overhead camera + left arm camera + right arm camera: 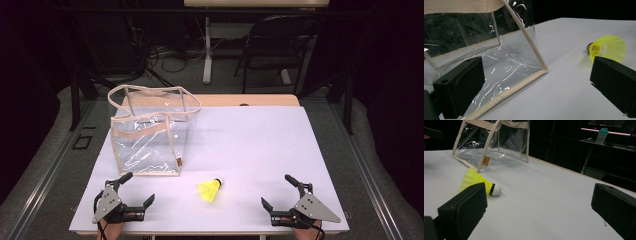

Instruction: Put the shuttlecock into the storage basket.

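Both grippers, left (131,192) and right (280,192), are held released at the bottom of the frame. The shuttlecock (210,190) is seen lower centre on the counter (260,150), near the bag (150,132). It is probably best pinched lightly at its cork.

Count, worktop (260,150), white surface: 1.

Clear plastic bag (147,132) with beige trim and handles: 1, at about 10 o'clock on the worktop, standing upright. Small tag on its near lower corner: 1.

Yellow shuttlecock (210,189): 1, at about 6 o'clock, lying on its side, near the bag but apart from it. White cork tip: 1.

Handheld grippers: 2. Left gripper (136,189) at 7 o'clock, right gripper (280,191) at 5 o'clock. Jaws per gripper: 2, spread wide, nothing between them. Grey three-cornered plates: 2, one on each.

Beyond the worktop at 12 o'clock: dark chair (277,45), 1. Bottle with teal cap (602,135) on a far desk: 1.
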`<state>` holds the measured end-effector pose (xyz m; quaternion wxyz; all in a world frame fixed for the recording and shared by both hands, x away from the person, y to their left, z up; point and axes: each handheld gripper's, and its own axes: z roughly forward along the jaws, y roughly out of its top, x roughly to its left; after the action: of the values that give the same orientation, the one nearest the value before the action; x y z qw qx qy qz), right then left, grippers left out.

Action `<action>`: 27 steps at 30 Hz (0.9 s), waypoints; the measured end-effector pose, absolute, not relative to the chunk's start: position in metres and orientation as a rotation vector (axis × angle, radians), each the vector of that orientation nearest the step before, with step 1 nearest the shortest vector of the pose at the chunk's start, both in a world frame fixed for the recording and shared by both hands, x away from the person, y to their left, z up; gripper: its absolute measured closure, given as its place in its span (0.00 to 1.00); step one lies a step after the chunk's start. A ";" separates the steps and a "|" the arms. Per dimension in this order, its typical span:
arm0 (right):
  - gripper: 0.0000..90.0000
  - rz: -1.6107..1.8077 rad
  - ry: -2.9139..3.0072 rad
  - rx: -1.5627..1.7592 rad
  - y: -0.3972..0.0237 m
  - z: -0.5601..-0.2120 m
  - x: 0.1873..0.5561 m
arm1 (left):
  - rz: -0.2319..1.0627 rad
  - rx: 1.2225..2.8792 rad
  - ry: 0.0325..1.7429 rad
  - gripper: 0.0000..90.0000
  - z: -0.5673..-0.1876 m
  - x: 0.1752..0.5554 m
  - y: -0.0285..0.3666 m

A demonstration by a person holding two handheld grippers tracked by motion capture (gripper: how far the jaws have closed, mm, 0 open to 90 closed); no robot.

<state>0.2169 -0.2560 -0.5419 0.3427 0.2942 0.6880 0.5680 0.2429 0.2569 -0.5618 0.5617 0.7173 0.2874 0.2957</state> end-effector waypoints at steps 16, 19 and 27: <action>0.00 1.471 1.804 0.770 -0.257 -0.543 0.219 | 0.690 1.704 0.655 0.00 -0.560 0.246 0.251; 0.00 1.471 1.806 0.771 -0.257 -0.543 0.220 | 0.683 1.703 0.653 0.00 -0.560 0.246 0.249; 0.00 1.471 1.811 0.774 -0.257 -0.543 0.220 | 0.666 1.710 0.620 0.00 -0.559 0.249 0.240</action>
<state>0.2199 -0.2571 -0.5434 0.3353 0.2965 0.6942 0.5637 0.2486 0.2398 -0.5594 0.5665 0.7274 0.2639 0.2834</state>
